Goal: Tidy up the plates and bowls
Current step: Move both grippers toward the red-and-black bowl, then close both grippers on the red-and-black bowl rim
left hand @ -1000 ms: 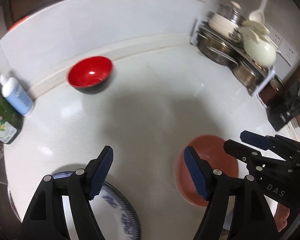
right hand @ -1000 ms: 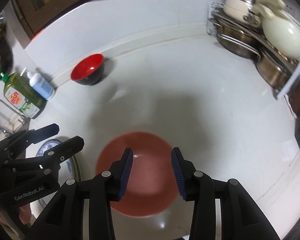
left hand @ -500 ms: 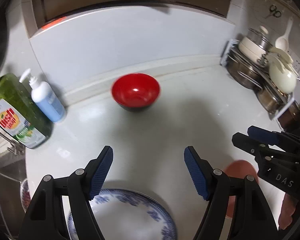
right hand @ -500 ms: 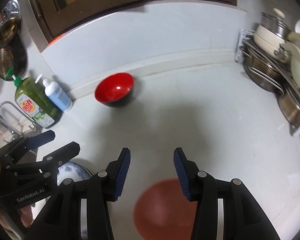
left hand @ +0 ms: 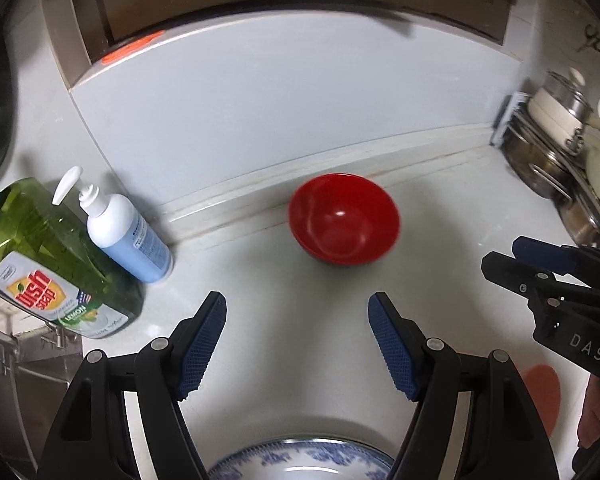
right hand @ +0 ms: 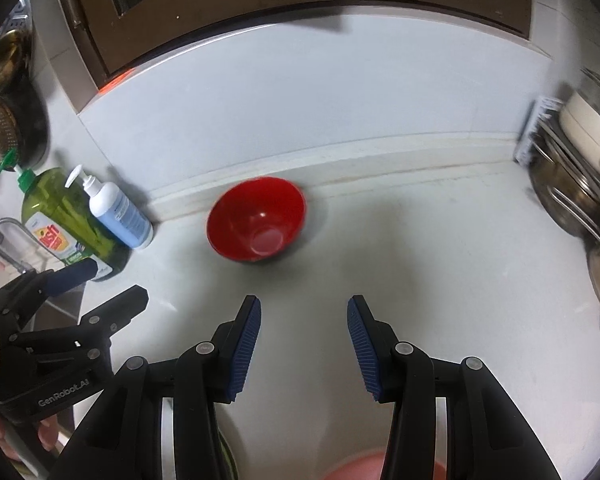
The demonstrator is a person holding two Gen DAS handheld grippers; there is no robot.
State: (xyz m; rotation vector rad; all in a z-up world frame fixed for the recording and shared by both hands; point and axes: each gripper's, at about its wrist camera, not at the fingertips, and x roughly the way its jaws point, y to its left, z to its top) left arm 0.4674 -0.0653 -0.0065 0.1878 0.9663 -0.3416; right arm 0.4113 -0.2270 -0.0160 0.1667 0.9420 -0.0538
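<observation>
A red bowl [left hand: 344, 218] sits upright near the desk's back edge. Both grippers, left gripper [left hand: 296, 344] and right gripper [right hand: 304, 344], hover with jaws open, empty. The bowl looks light, rigid and glossy-slick; pinch its rim.

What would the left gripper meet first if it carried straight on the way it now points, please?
Probably the red bowl: it sits ahead of the open left gripper, slightly right of centre, with bare counter between them. Depth is hard to judge.

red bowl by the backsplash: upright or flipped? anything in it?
Upright and empty. The red bowl sits on the counter with its mouth up; both views show its bare red inside and a light glint, nothing in it.
</observation>
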